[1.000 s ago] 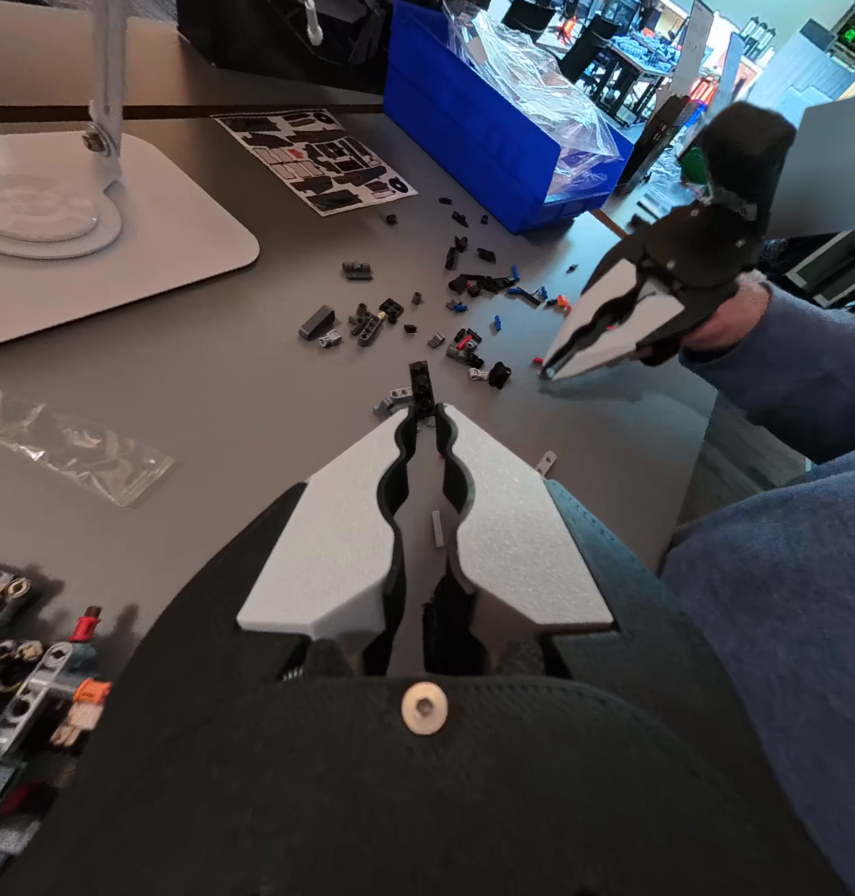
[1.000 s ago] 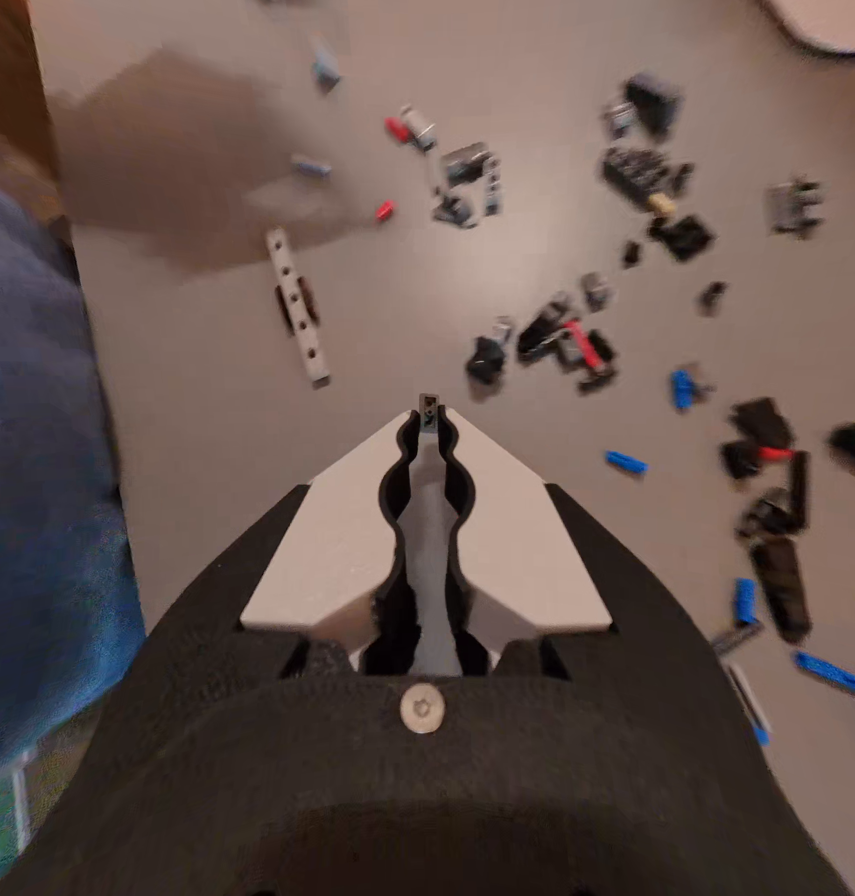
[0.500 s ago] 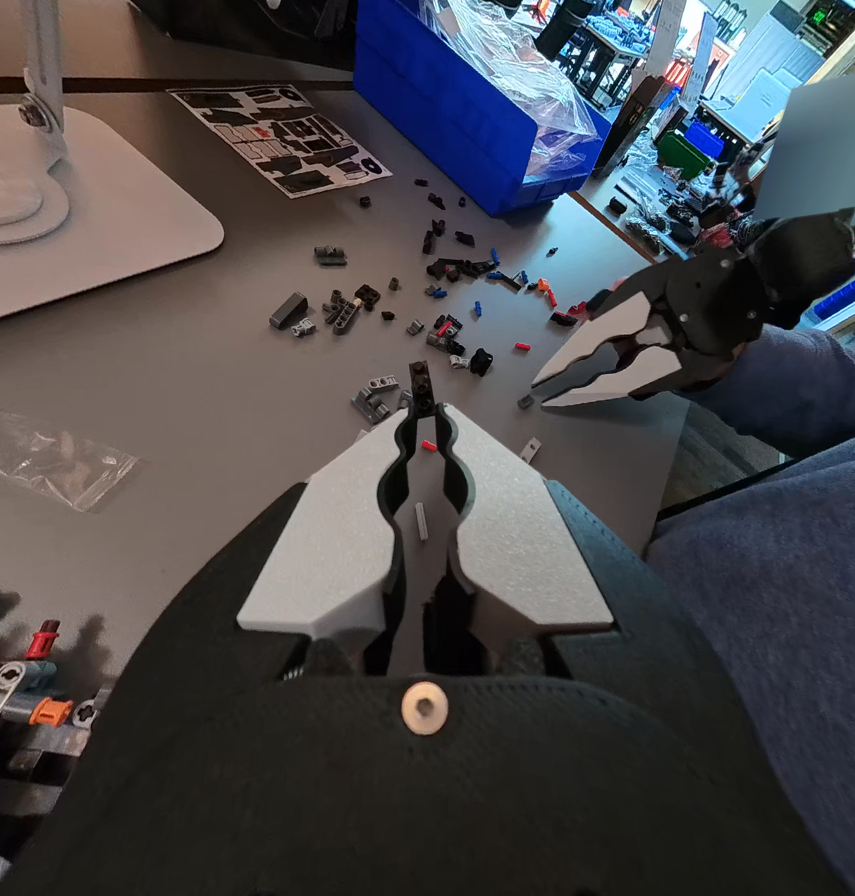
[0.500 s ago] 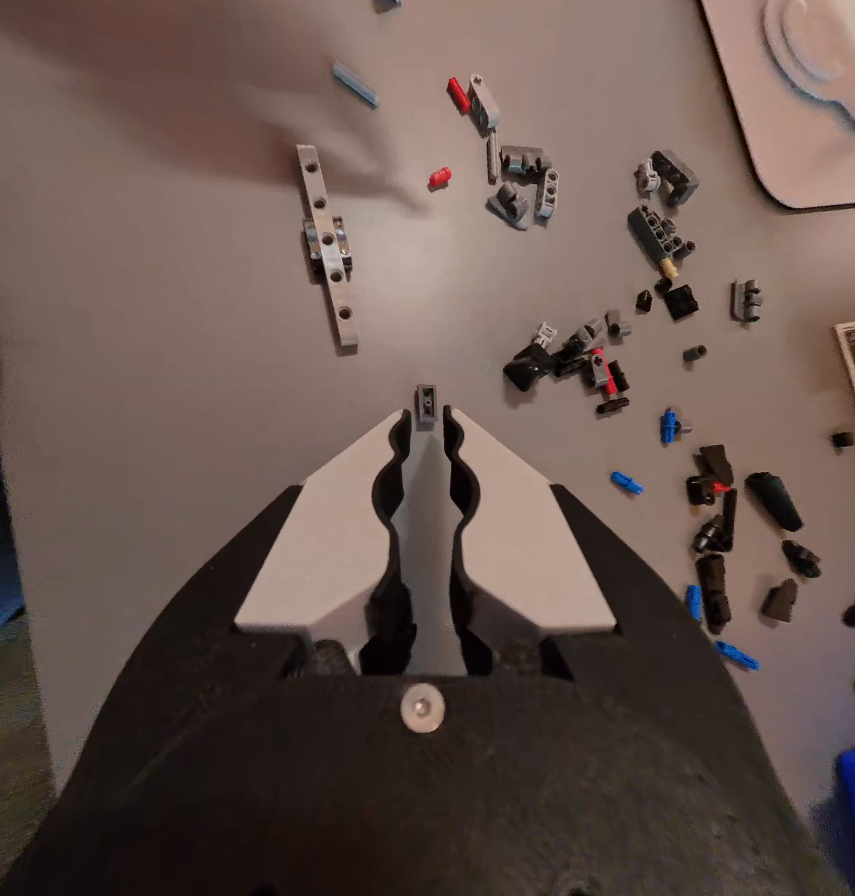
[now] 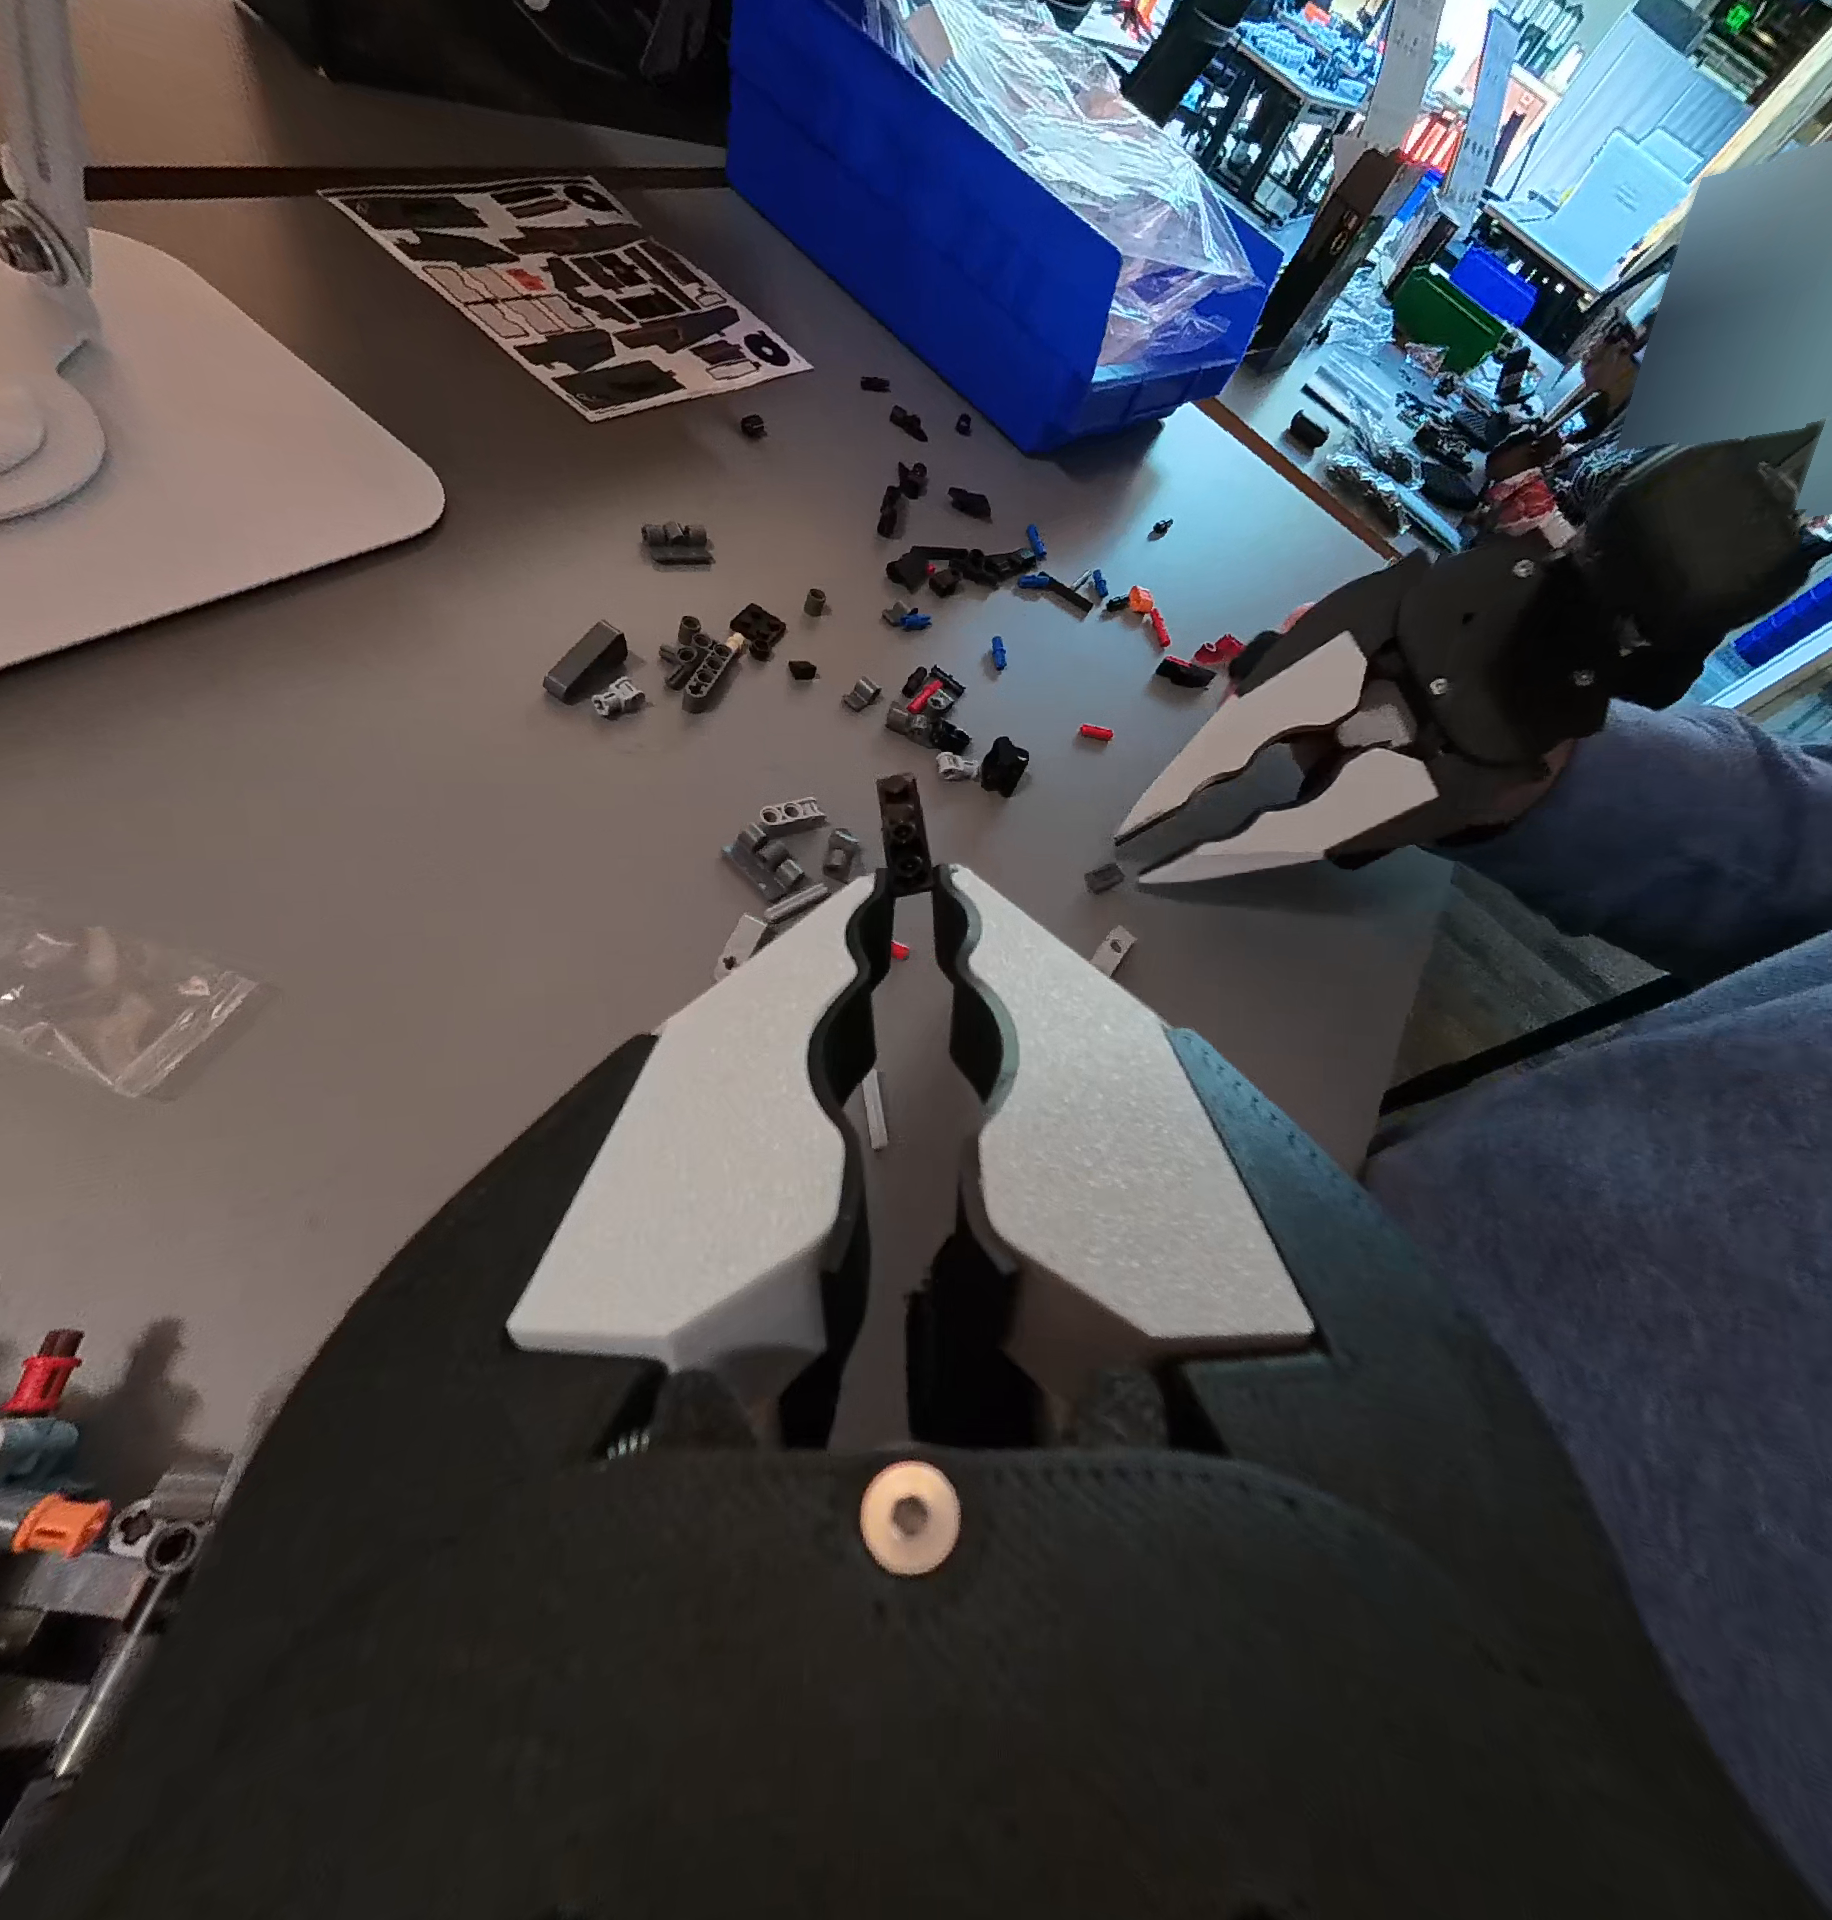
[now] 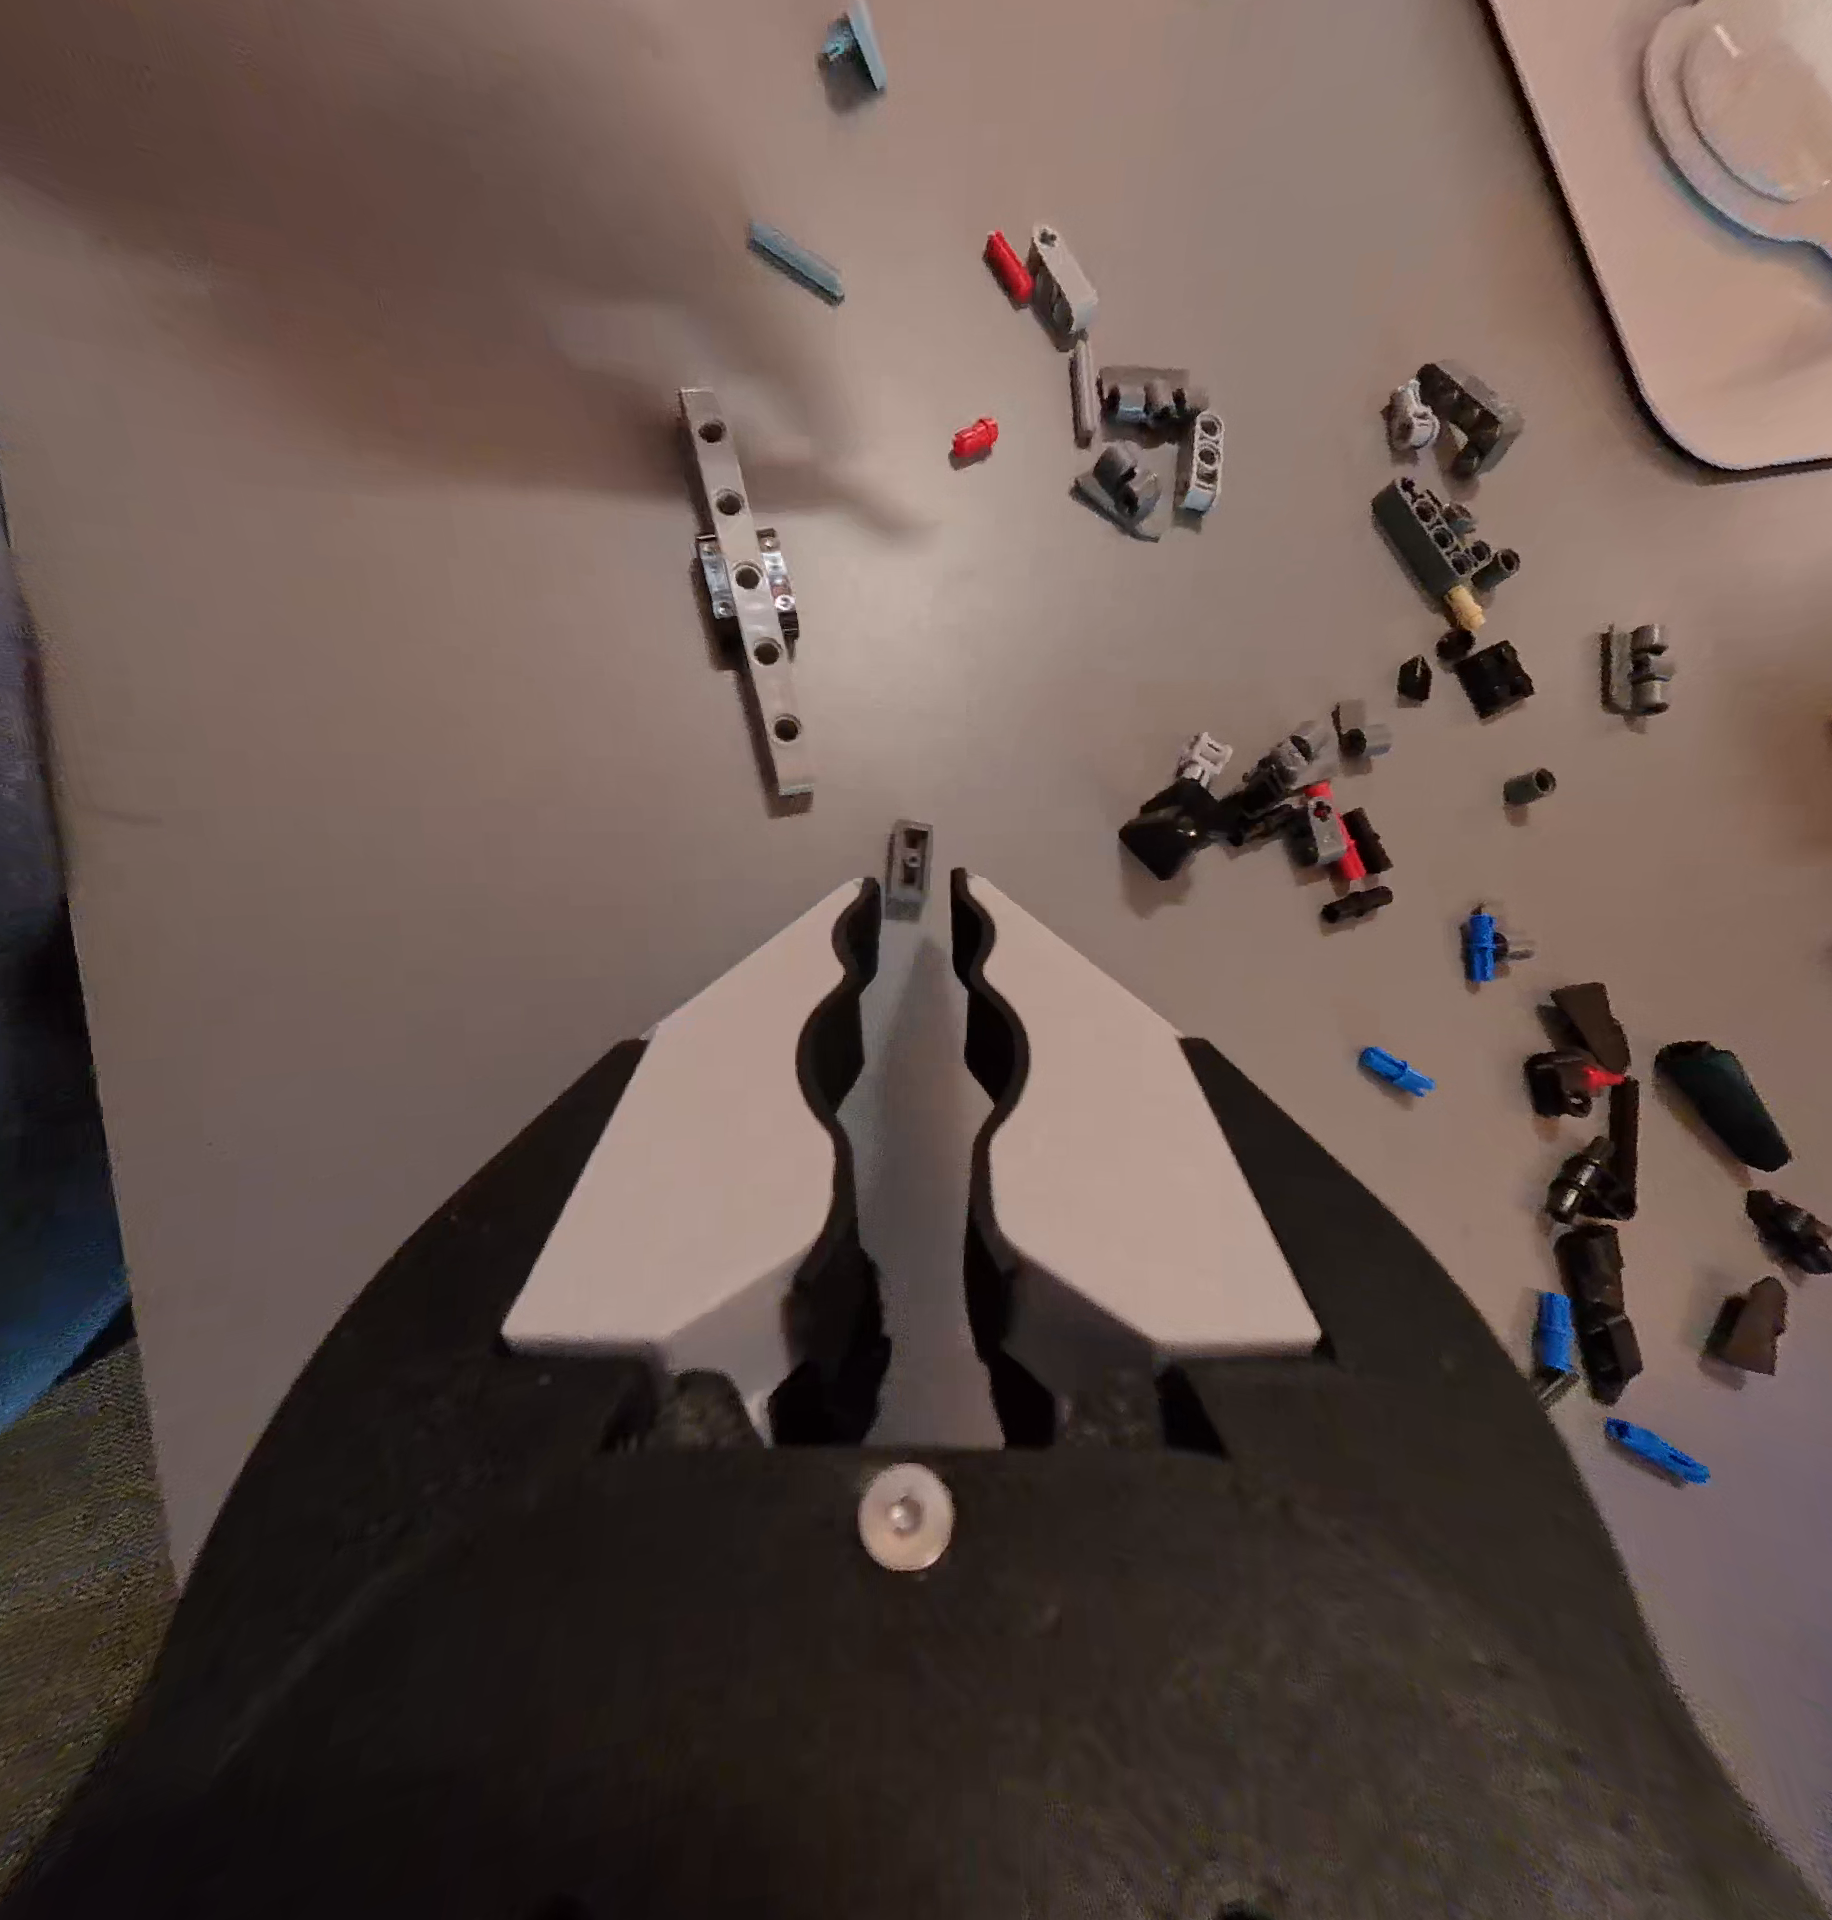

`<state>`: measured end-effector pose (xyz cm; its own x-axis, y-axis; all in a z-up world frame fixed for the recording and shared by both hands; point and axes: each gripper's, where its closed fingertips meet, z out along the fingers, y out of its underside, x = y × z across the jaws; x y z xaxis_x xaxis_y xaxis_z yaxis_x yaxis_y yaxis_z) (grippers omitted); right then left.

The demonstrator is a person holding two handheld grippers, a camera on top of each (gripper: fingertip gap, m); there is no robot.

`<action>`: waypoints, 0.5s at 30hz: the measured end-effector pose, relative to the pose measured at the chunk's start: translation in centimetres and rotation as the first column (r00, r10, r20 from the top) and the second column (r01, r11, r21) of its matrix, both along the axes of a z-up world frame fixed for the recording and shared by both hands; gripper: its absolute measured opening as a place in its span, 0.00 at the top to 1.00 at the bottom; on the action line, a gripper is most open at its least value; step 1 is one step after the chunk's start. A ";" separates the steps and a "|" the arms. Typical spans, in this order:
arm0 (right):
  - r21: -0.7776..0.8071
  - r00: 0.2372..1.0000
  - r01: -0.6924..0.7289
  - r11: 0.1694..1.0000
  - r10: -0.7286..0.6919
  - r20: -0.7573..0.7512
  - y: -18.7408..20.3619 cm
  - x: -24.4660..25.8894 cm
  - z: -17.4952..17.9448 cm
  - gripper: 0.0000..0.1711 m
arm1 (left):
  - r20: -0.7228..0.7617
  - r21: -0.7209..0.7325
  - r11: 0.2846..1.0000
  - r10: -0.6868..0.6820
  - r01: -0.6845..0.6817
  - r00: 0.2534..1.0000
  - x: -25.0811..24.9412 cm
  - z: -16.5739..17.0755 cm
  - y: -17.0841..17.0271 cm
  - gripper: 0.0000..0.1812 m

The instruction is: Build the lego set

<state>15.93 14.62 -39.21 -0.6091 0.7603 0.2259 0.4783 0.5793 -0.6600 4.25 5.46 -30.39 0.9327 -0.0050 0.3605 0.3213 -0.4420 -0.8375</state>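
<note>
The left gripper (image 5: 907, 883) pinches a small black piece (image 5: 901, 831) at its tips, held above the grey bench (image 5: 320, 831). The right gripper (image 6: 914, 894) has parted slightly, with a small grey piece (image 6: 909, 854) lying on the bench just off its tips. Loose pieces (image 6: 1296, 800) lie scattered nearby, a grey beam (image 6: 746, 582) among them.

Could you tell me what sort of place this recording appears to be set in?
Probably a workbench in a large shared lab or workshop. A grey table carries scattered lego pieces and a blue storage bin lined with plastic, and beyond its edge stand more cluttered work tables in an open hall.
</note>
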 end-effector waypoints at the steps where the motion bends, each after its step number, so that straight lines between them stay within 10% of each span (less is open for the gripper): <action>1: 0.016 1.000 -0.001 1.000 0.001 -0.002 -0.1 0.1 -0.1 0.94 | 0.001 0.001 1.000 -0.001 0.001 1.000 0.1 0.0 0.0 0.97; 15: -0.021 0.999 0.035 0.999 -0.035 -0.004 -0.6 -0.3 -0.2 1.00 | 0.015 0.002 0.999 -0.042 0.042 0.999 1.9 -0.6 1.0 0.97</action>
